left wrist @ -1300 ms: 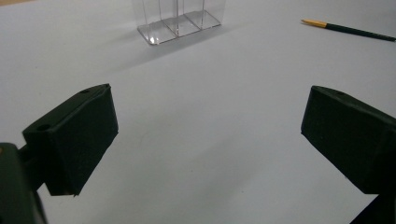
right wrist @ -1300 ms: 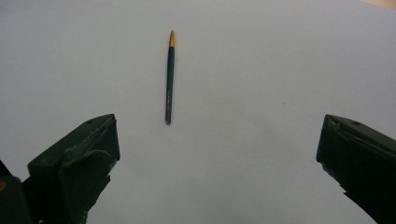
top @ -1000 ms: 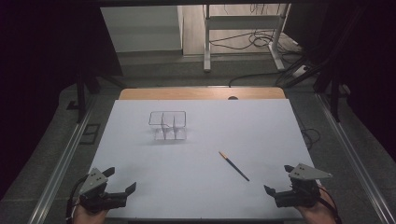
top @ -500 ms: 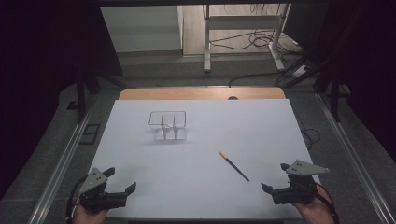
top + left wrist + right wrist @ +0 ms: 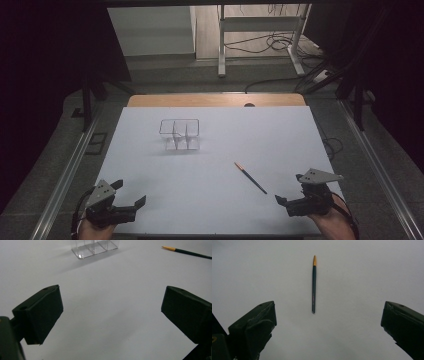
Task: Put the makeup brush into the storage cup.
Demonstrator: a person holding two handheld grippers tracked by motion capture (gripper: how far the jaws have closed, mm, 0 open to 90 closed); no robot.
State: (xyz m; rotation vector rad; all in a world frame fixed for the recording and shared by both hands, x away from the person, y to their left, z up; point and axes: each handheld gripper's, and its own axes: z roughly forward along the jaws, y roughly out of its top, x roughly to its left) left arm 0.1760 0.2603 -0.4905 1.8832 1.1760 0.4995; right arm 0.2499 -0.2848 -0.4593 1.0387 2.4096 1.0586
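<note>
White, matte sheet (image 5: 210,150) covers the table, with a strip of bare wood (image 5: 215,100) showing along its far edge. Compared with the frame one second earlier, the right gripper (image 5: 292,197) has turned inward so that it faces the pencil, and sits slightly nearer to it; the left gripper (image 5: 131,194), the pencil and the clear box lie as they did before.

Both grippers rest near the front edge of the sheet, well apart from each other, each held in a hand. Each has its black, blocky jaws spread wide, released, holding and touching nothing.

Clear plastic organiser box (image 5: 179,134), rectangular and split by upright dividers into compartments, stands upright on the far left-centre of the sheet, well apart from both grippers; its base corner also appears at the top of the left gripper view (image 5: 93,248).

Slender dark green pencil (image 5: 250,177) with an orange-gold end lies flat on the sheet, near the right gripper; in the right gripper view (image 5: 313,285) it lies ahead of the open jaws, centred between them, gold end pointing away.
</note>
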